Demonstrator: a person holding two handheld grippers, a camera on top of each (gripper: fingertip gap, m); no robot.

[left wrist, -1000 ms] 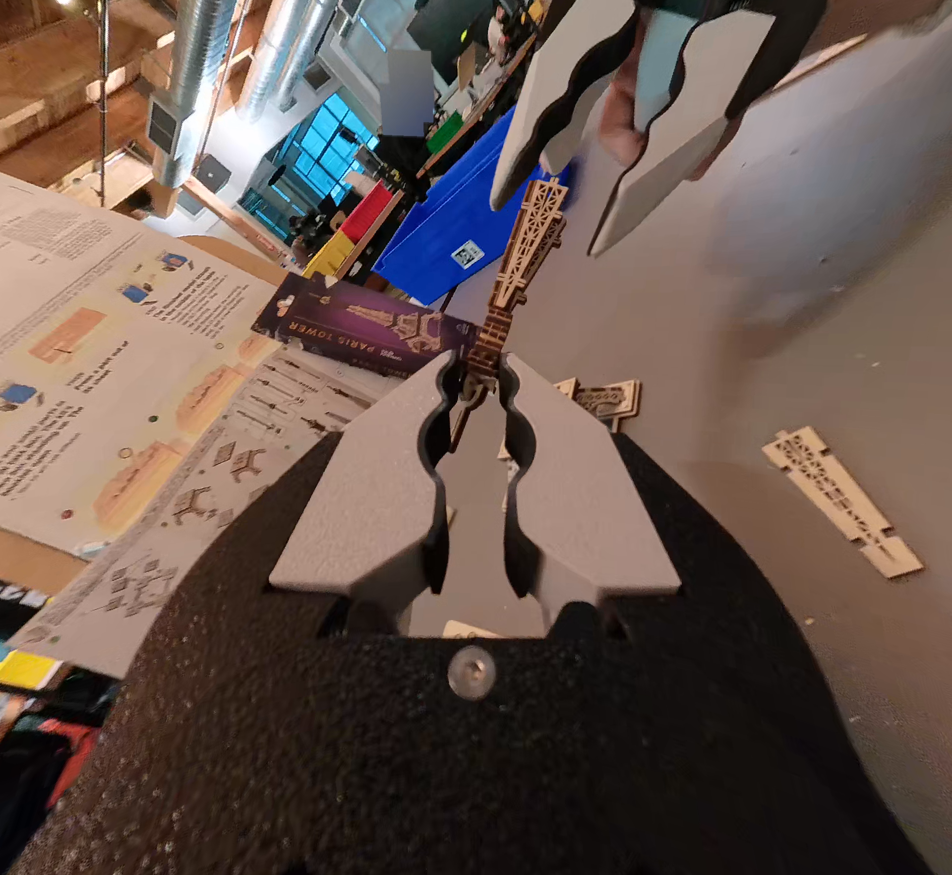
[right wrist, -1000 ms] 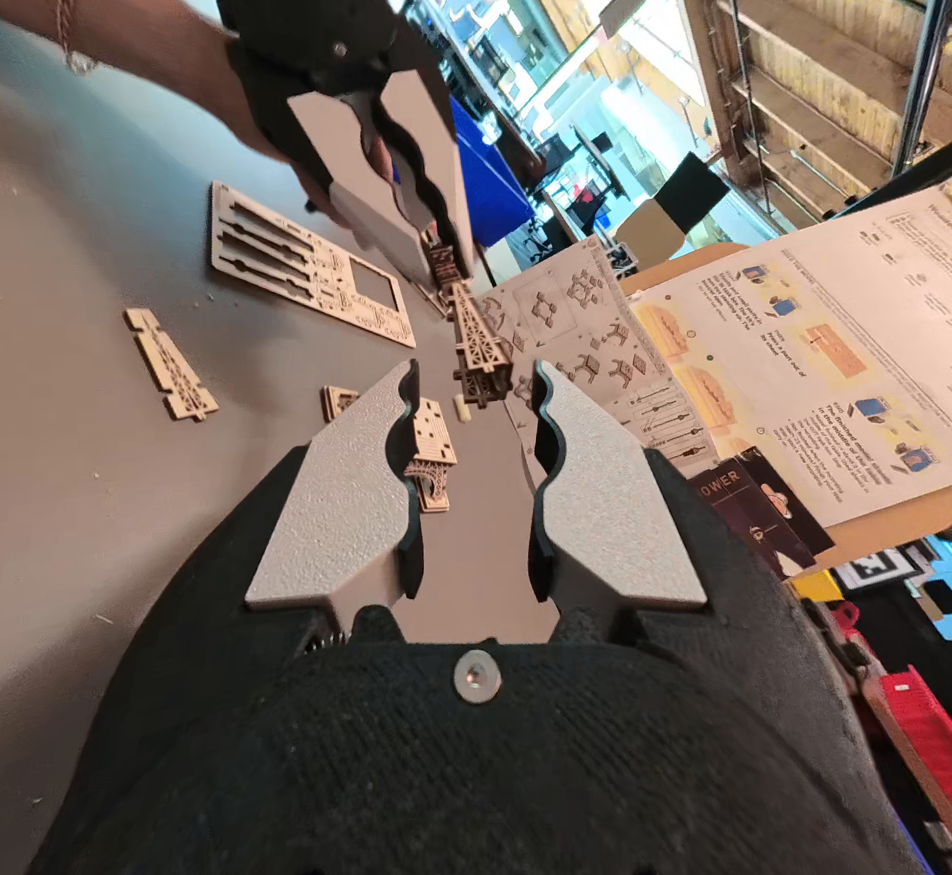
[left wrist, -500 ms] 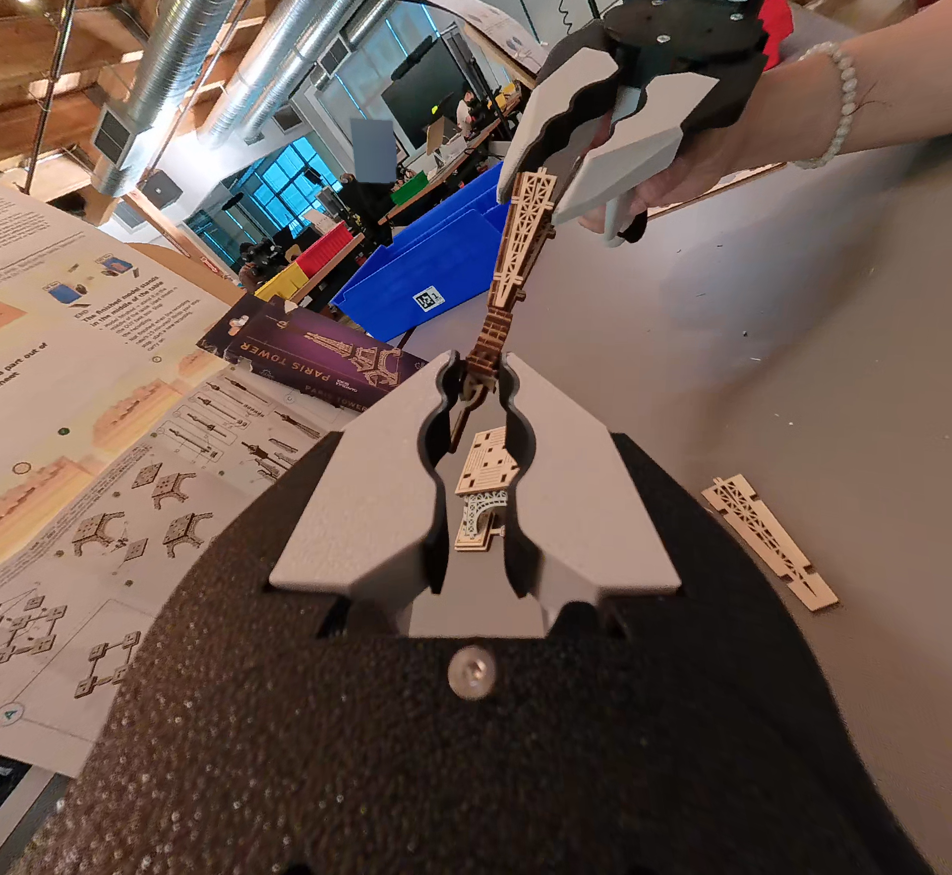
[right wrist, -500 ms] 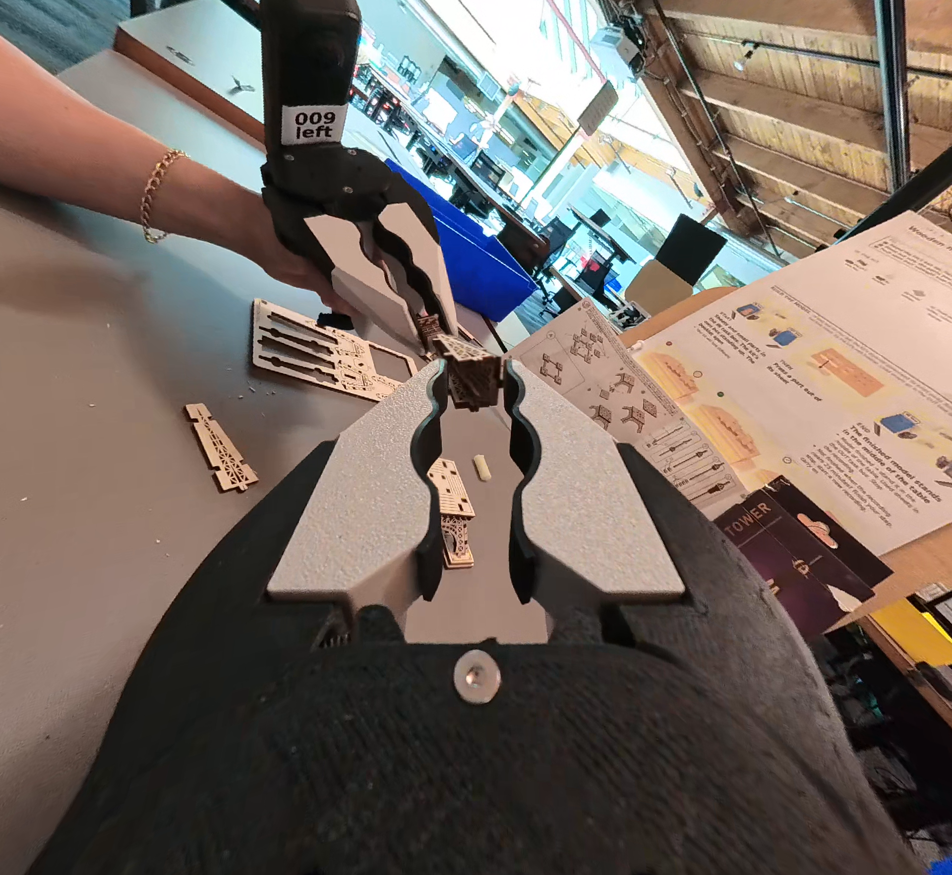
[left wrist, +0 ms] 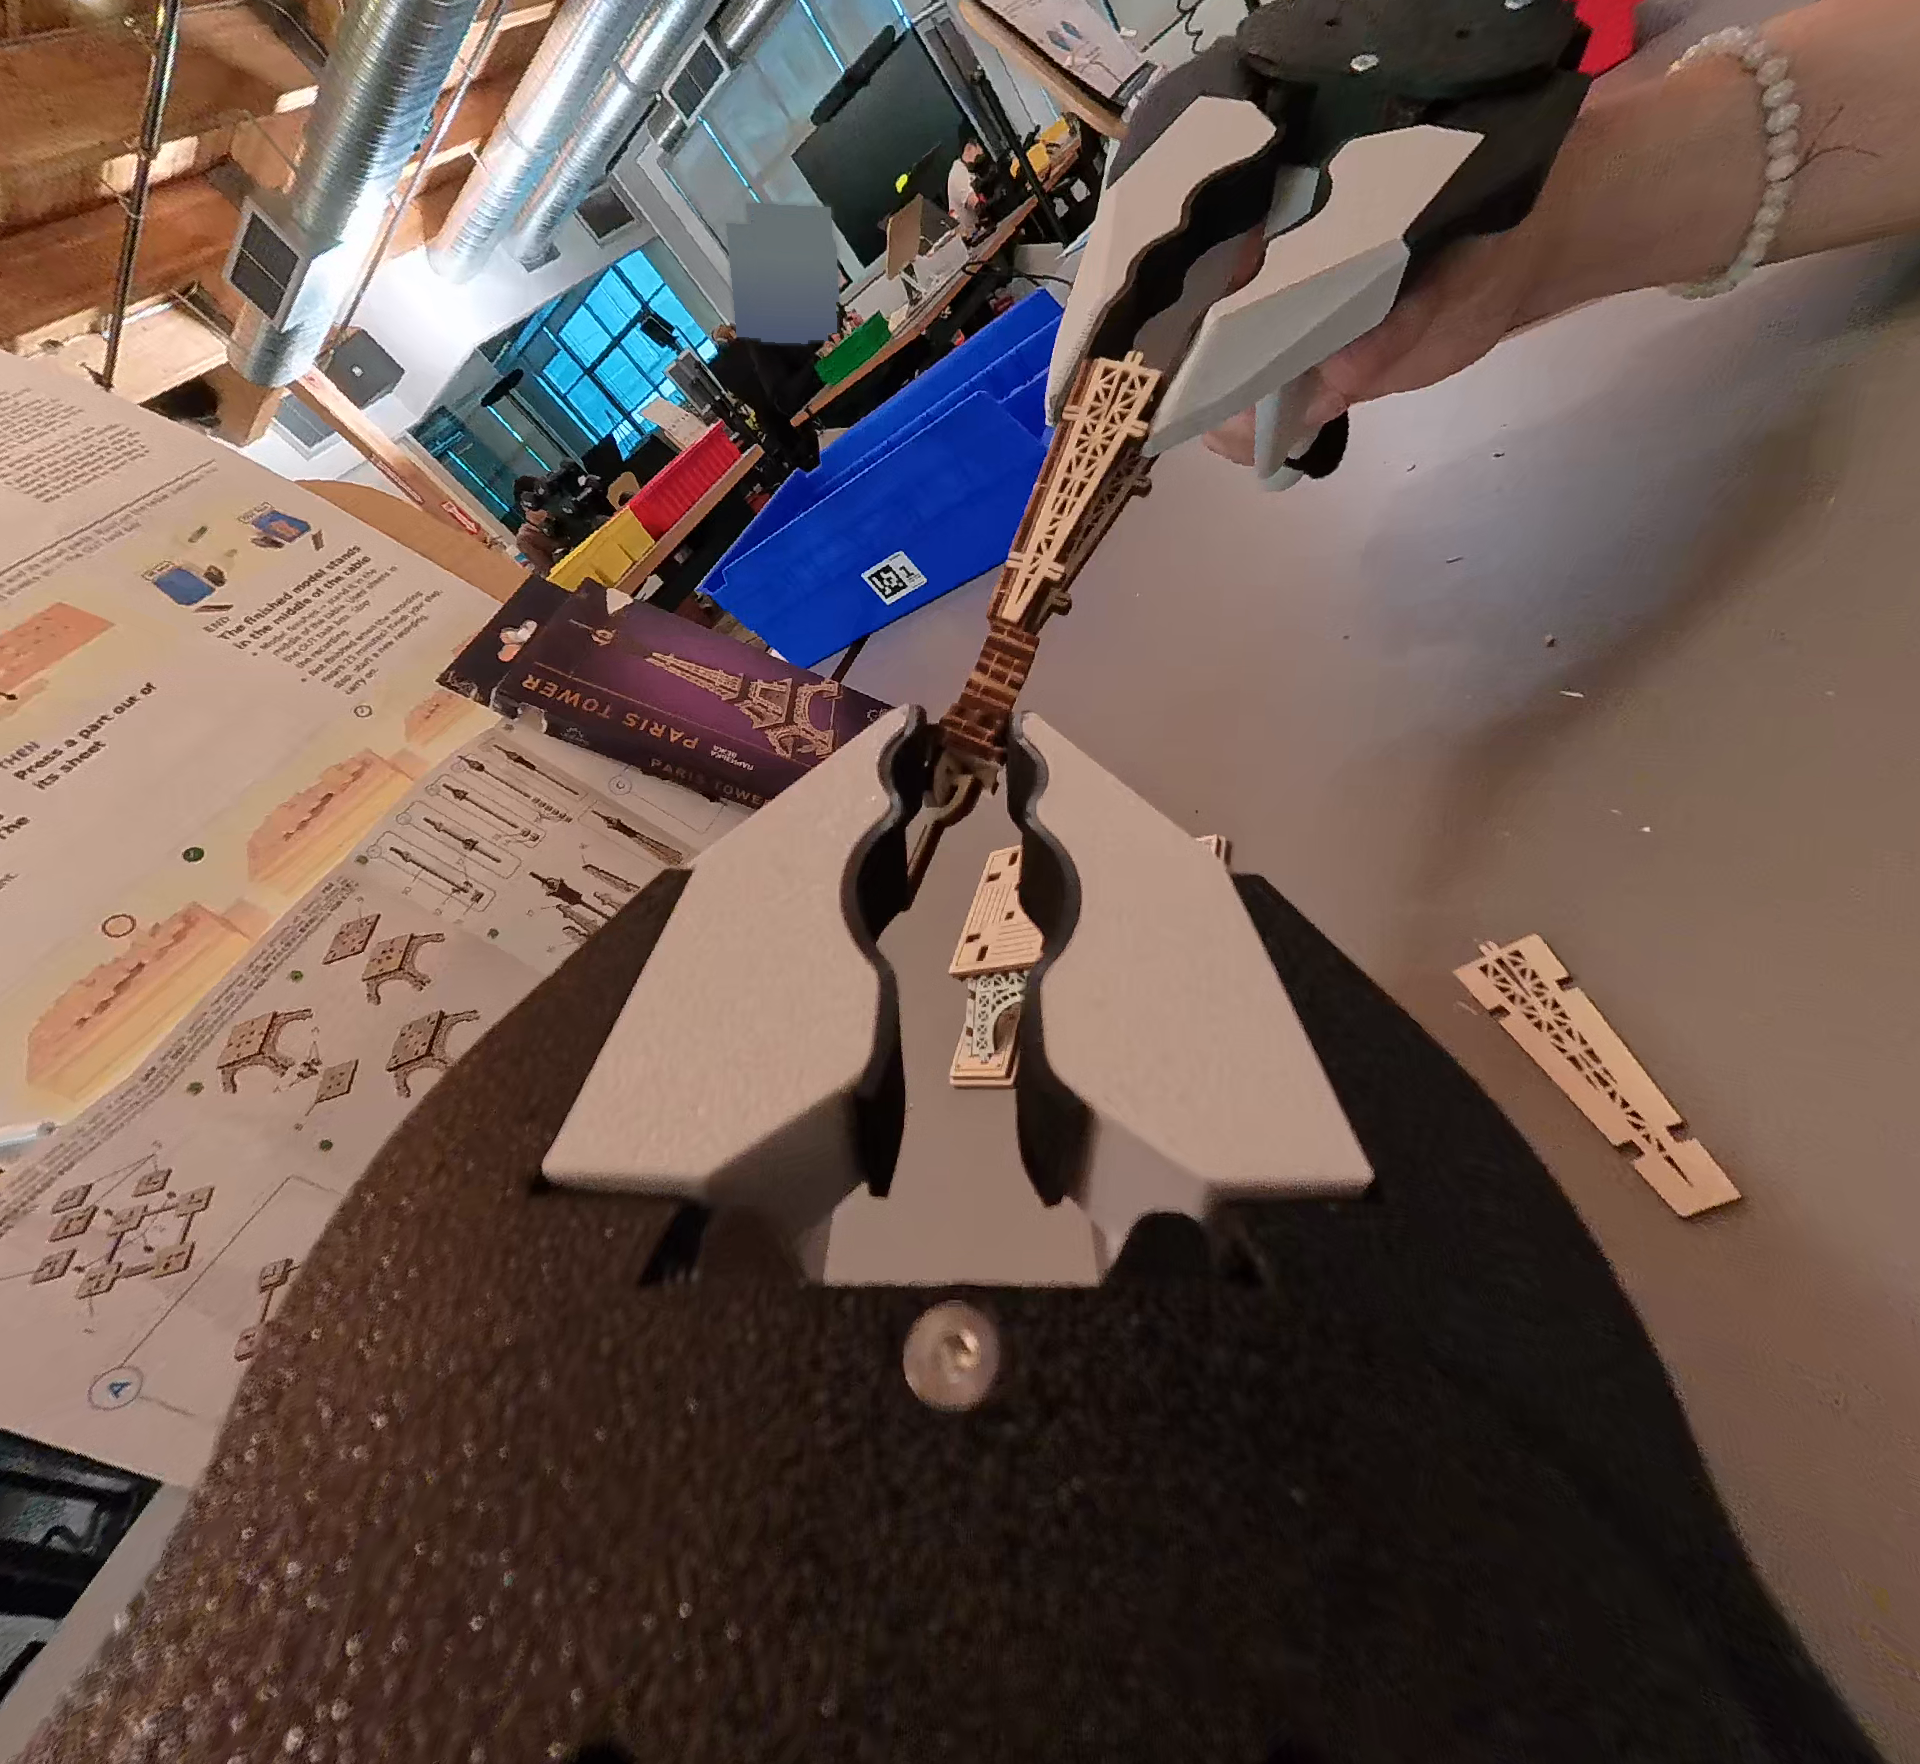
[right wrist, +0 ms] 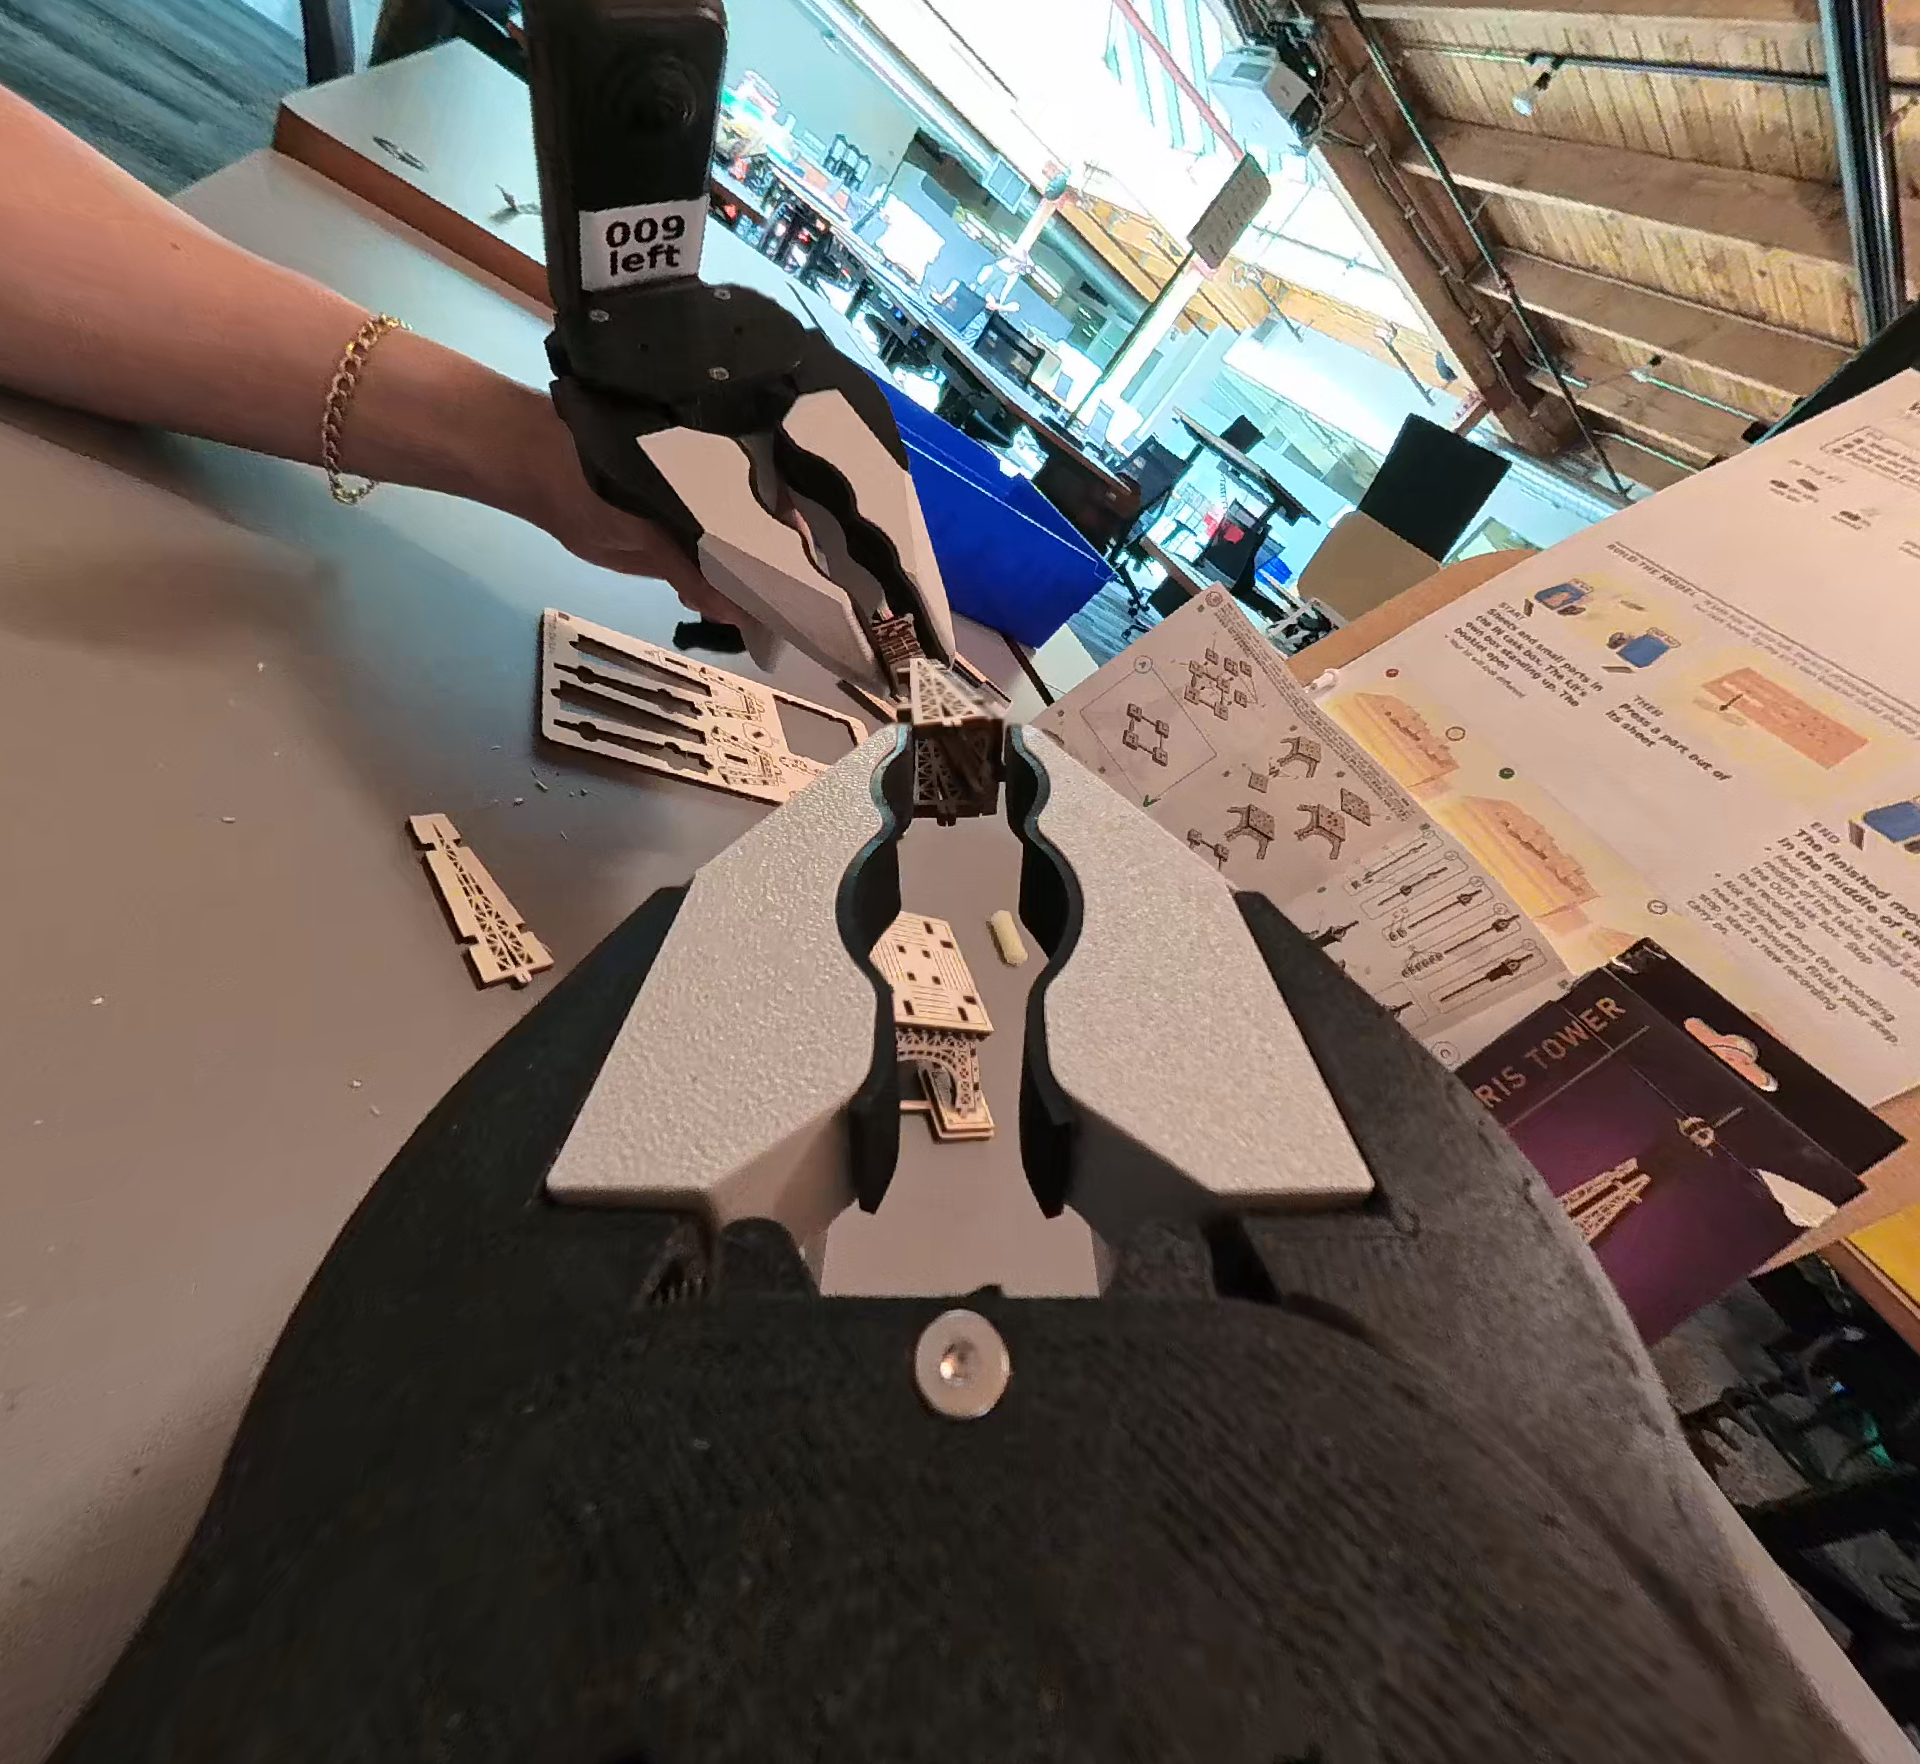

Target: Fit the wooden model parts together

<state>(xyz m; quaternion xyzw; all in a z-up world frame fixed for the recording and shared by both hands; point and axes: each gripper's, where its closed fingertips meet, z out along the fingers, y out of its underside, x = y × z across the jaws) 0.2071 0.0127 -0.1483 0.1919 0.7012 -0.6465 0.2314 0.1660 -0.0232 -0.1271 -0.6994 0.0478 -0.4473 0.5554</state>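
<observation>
1. Left wrist view. The left gripper (left wrist: pixel 964 758) has its fingers drawn narrow, pinching the dark, thin end of the tower shaft (left wrist: pixel 1075 509) at the very tips. The shaft's long axis runs straight on from the fingers, up and away, and its wide lattice end sits between the tips of the right gripper (left wrist: pixel 1127 395). Judgement: holding both ends keeps the shaft steady for alignment.
2. Same view. Seen in the gap between the fingers, the tower base (left wrist: pixel 992 966) lies flat on the grey table (left wrist: pixel 1558 779), apart from the shaft. A loose lattice strip (left wrist: pixel 1590 1070) lies to the right of the fingers.
3. Right wrist view. The right gripper (right wrist: pixel 951 764) is closed on the shaft's wide end (right wrist: pixel 951 743); the shaft points away toward the left gripper (right wrist: pixel 904 644), which pinches its thin end.
4. Same view. The base (right wrist: pixel 935 1018) and a small pale peg (right wrist: pixel 1005 937) lie on the table below the finger gap. Judgement: the wide end must next turn down onto the base.
</observation>
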